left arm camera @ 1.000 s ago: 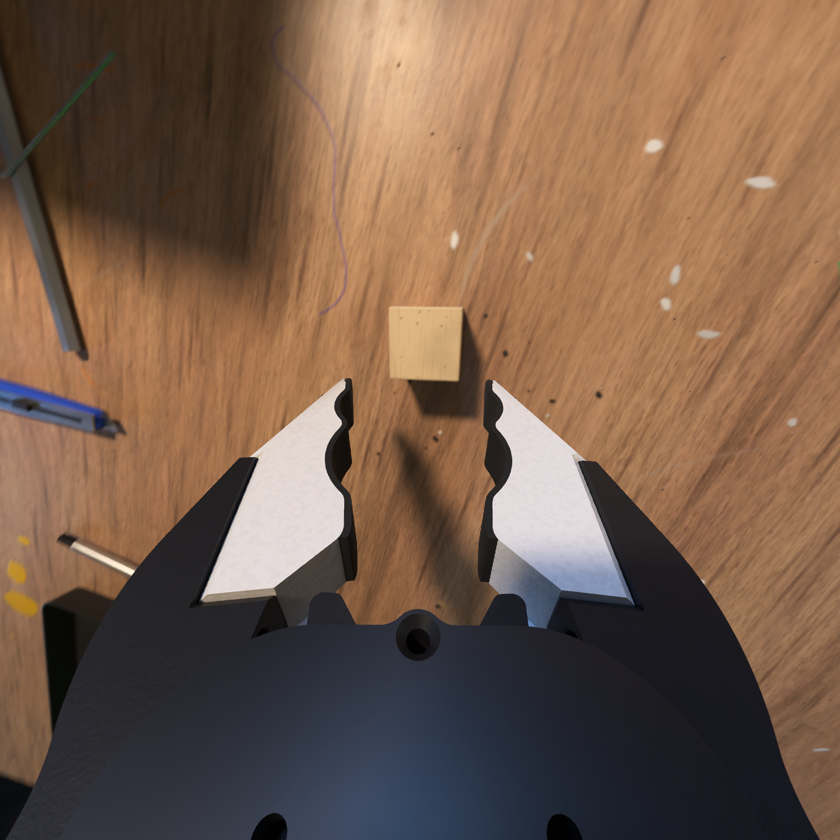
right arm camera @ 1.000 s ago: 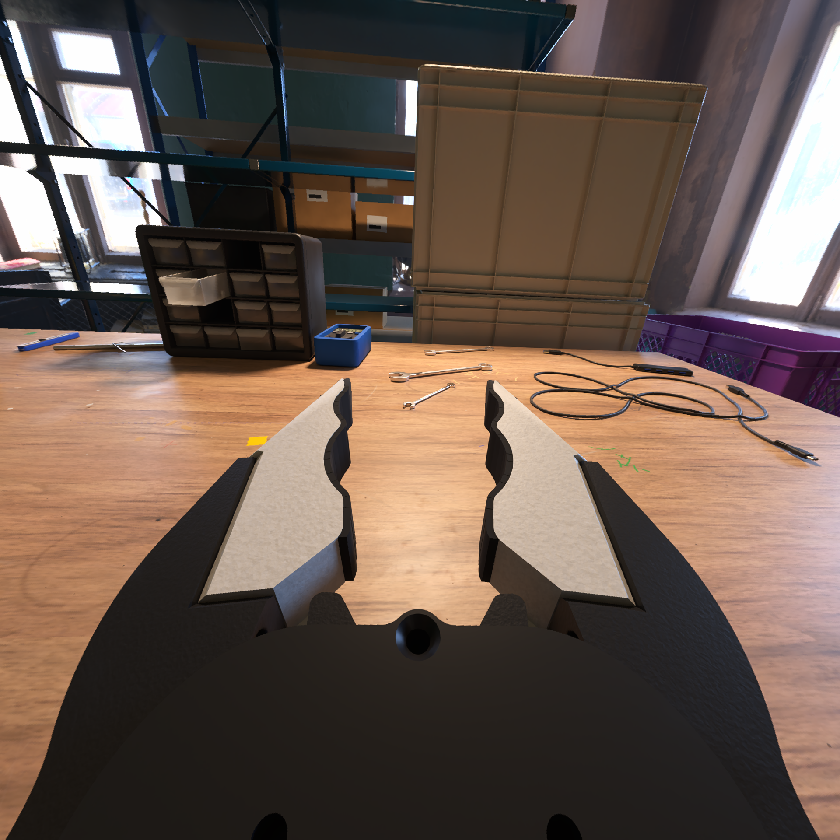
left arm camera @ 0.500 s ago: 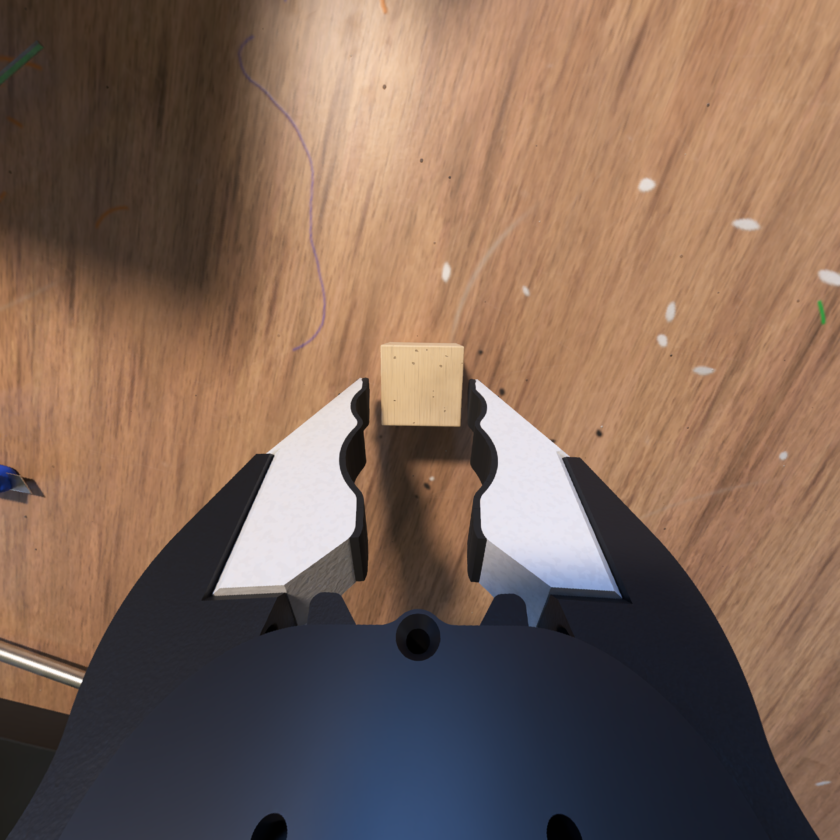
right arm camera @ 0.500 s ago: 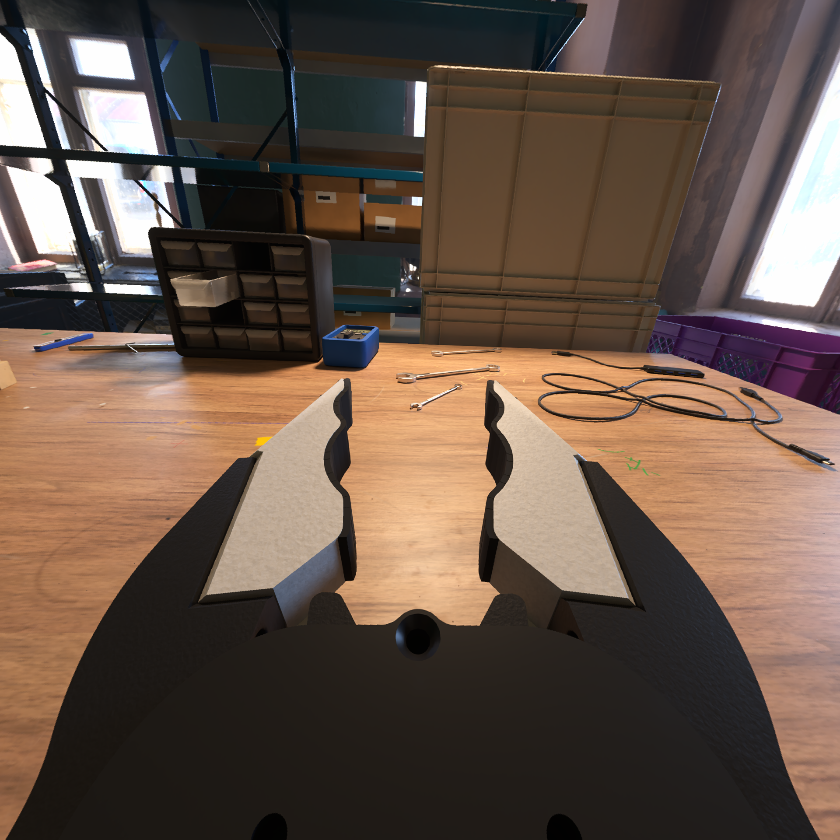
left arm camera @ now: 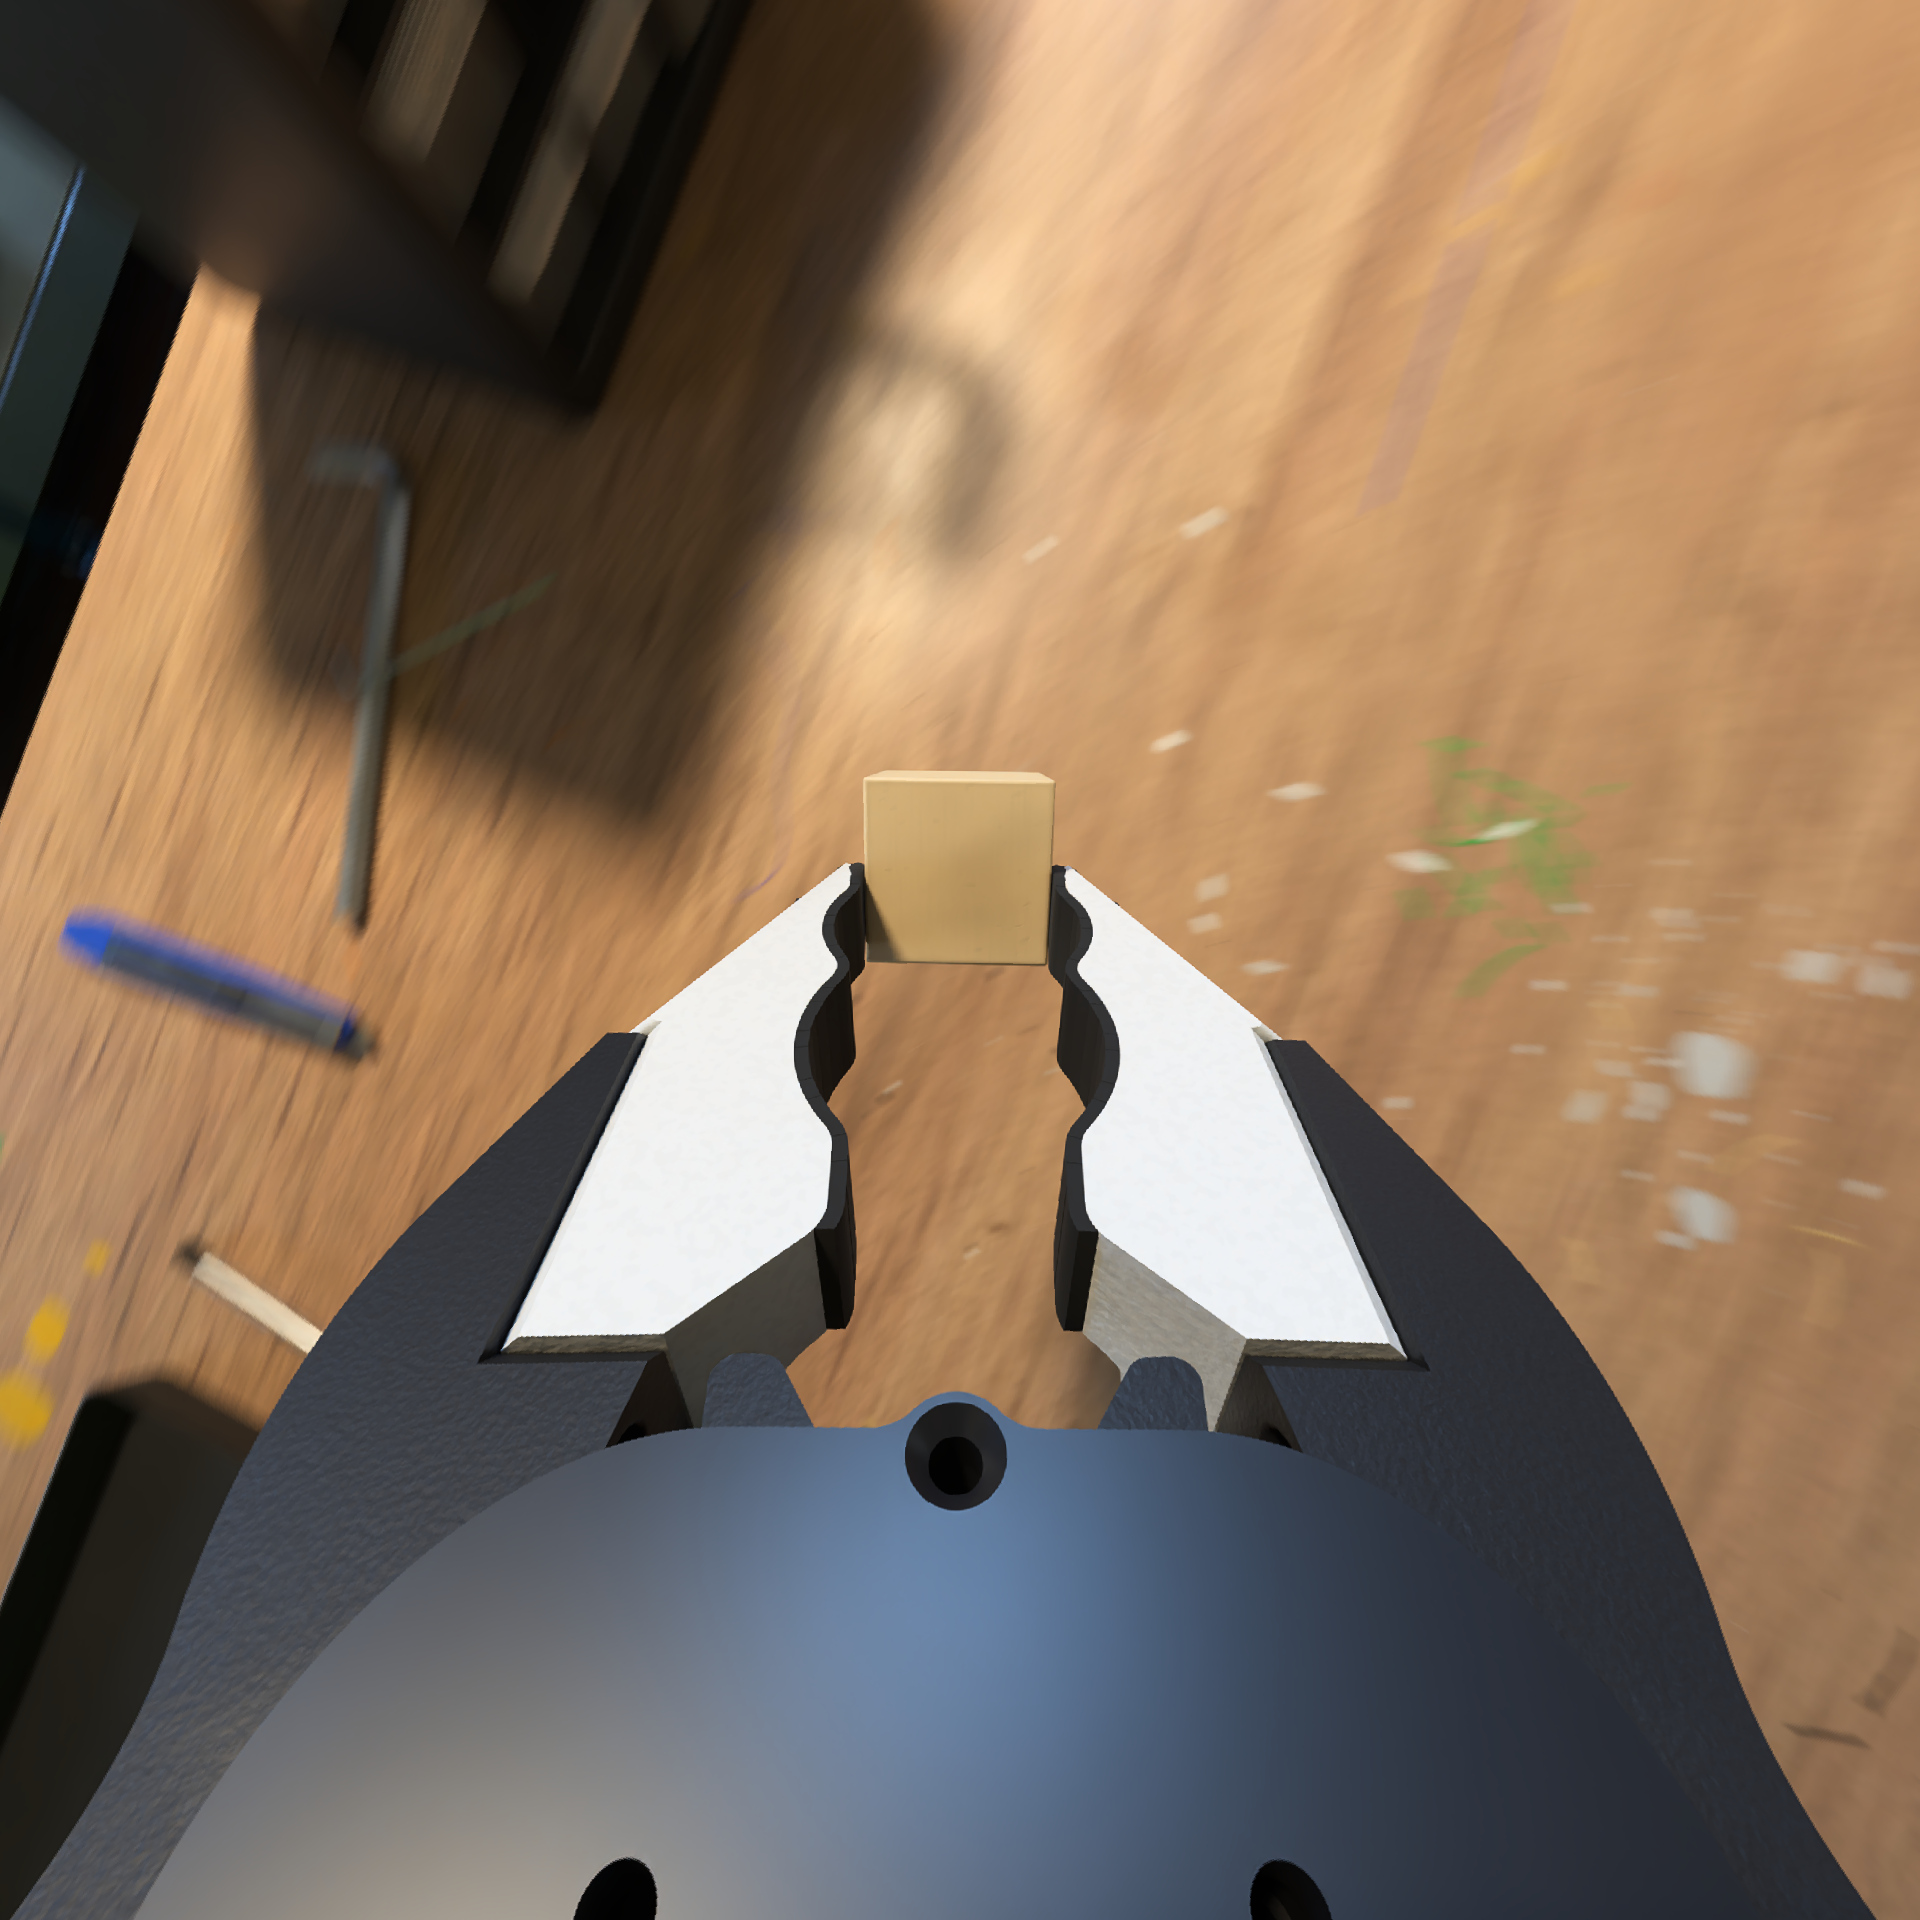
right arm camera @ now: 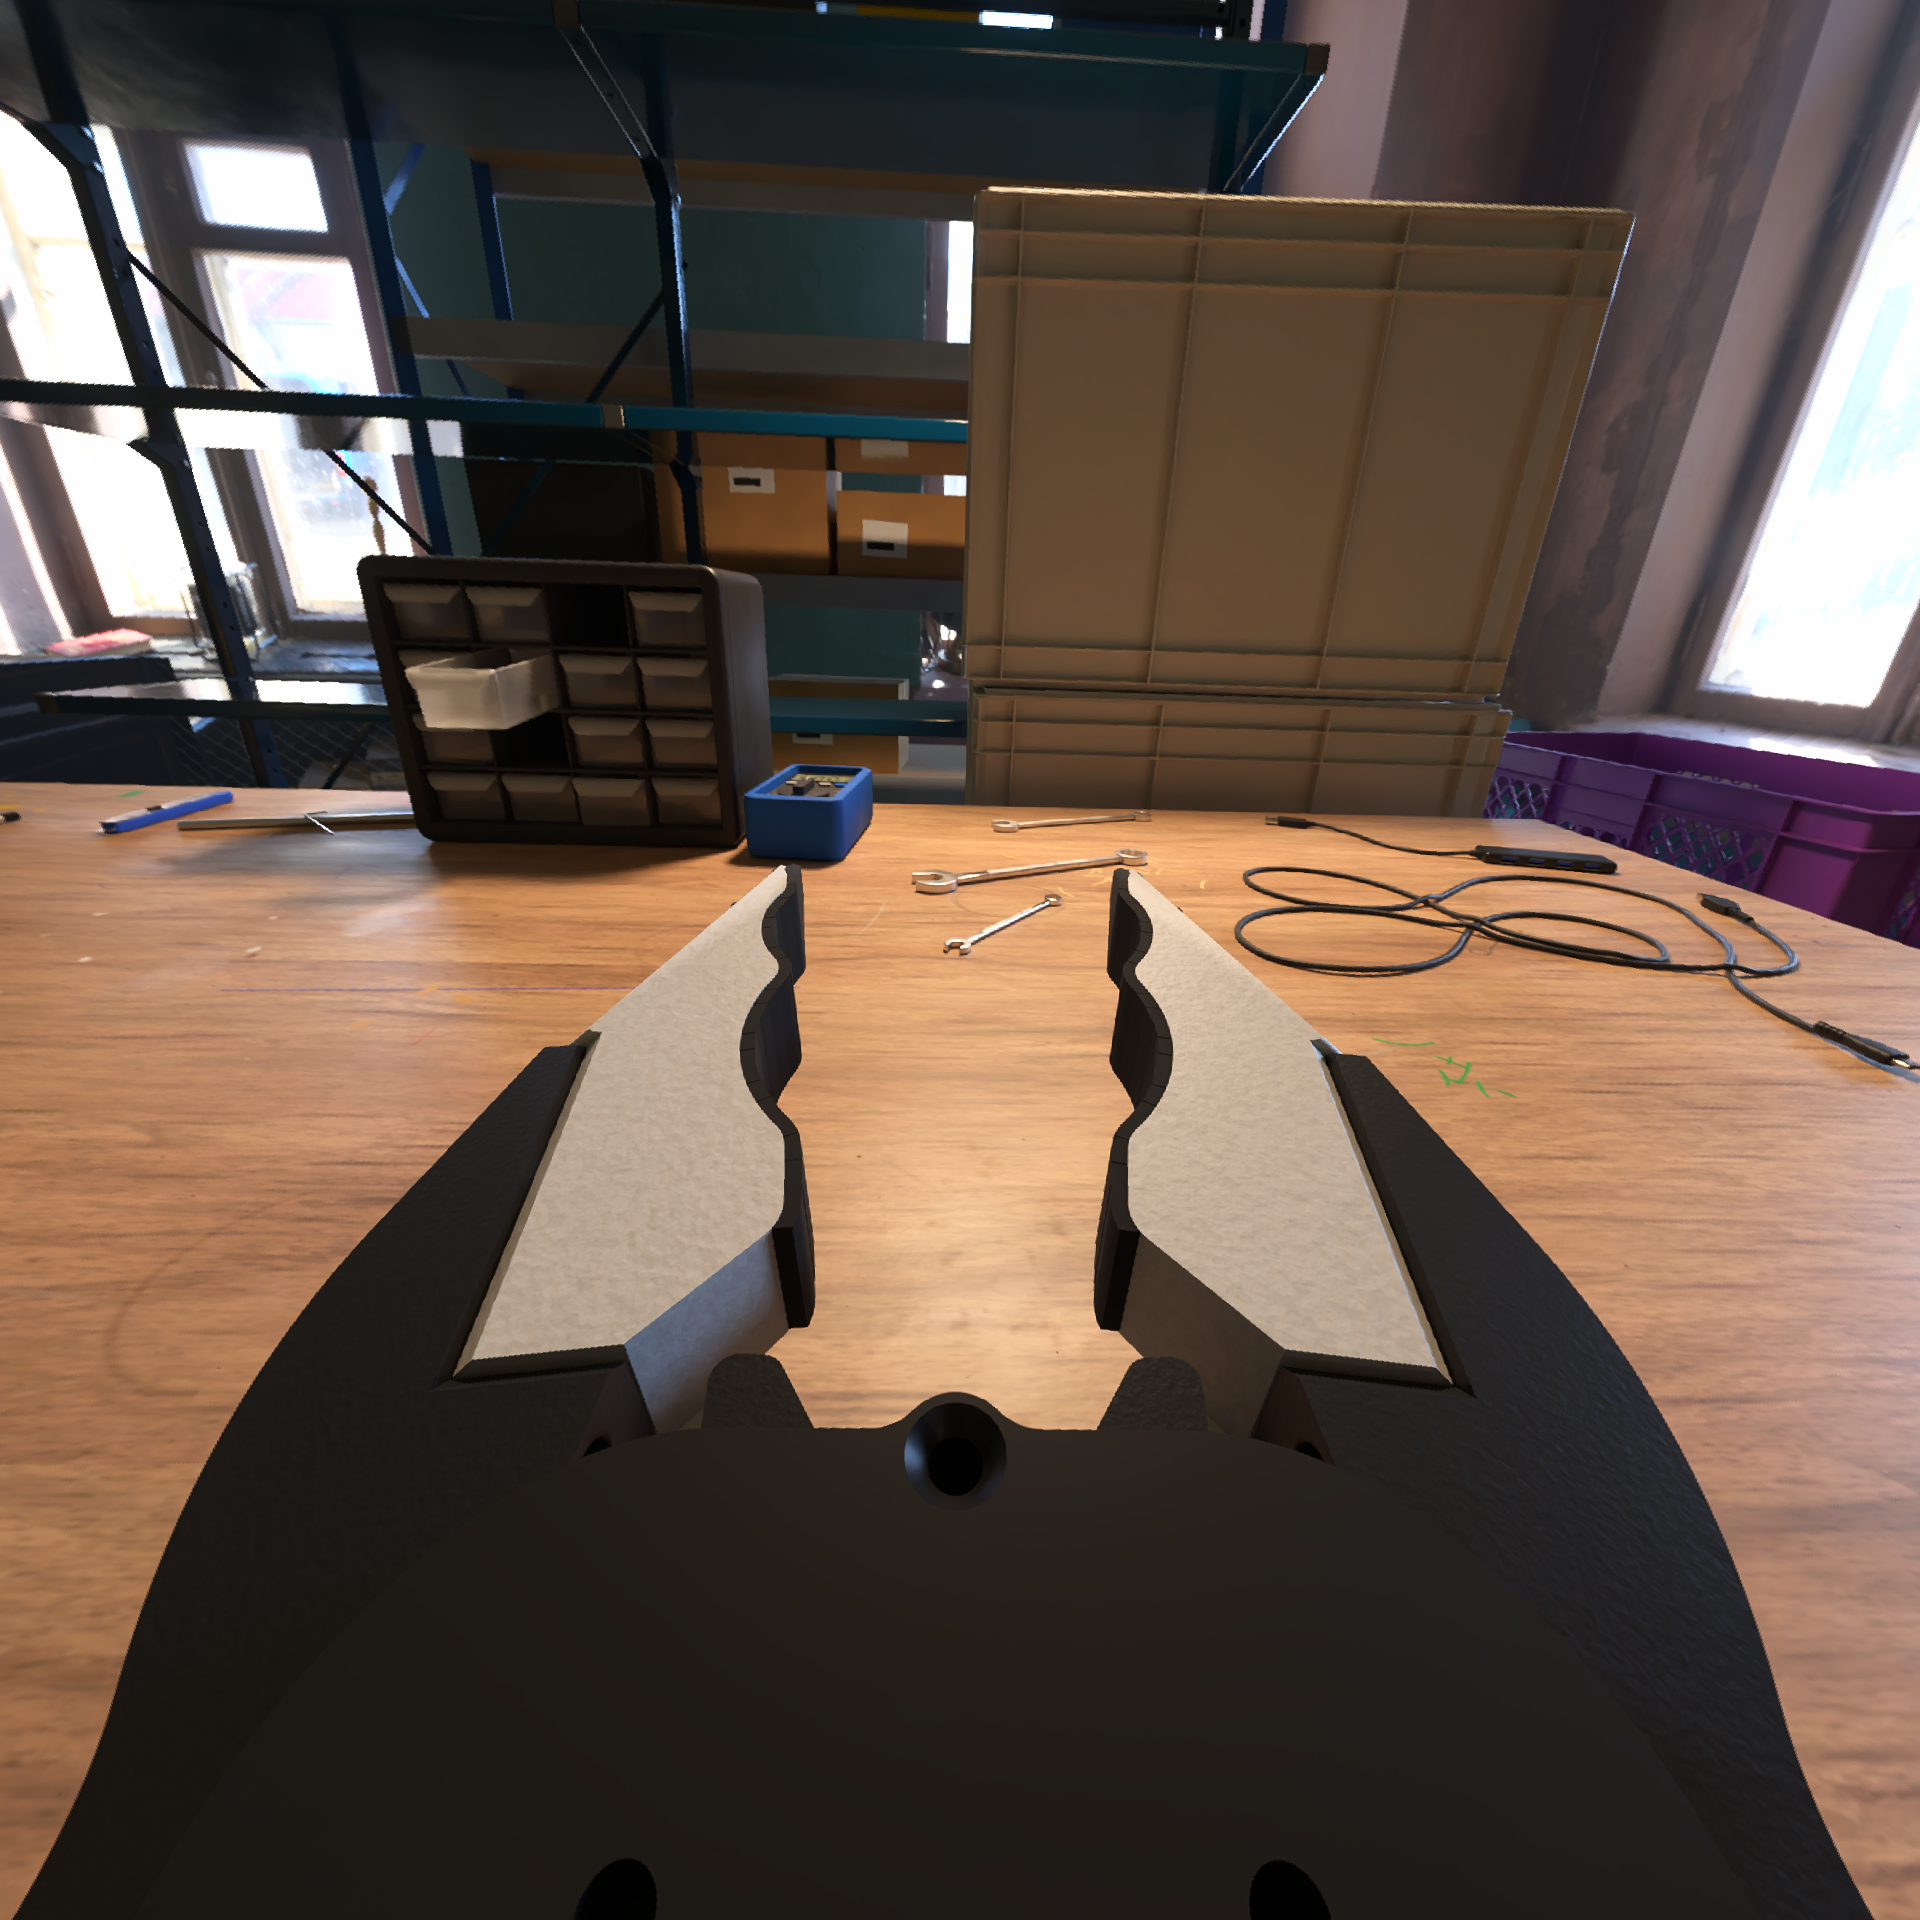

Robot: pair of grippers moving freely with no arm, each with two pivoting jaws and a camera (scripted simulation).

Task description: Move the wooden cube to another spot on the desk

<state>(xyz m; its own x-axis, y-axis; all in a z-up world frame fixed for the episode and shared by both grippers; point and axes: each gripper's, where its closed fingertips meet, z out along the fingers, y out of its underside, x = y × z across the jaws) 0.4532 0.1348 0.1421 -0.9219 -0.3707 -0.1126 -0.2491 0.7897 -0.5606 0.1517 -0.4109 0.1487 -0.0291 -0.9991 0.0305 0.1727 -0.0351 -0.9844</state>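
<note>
The wooden cube, pale and plain, is clamped between the tips of my left gripper and held above the wooden desk, which is blurred beneath it. The fingers press on the cube's two sides. My right gripper is open and empty, low over the desk, pointing at the back of the room. The cube does not show in the right wrist view.
Left wrist view: a blue pen, a metal rod, a dark drawer cabinet and the desk's left edge. Right wrist view: drawer cabinet, blue box, wrenches, black cable, tan crates, purple crate.
My left gripper moved onto the cube, shut on its sides and lifted it off the desk. The right gripper drifted slightly and stayed open.
</note>
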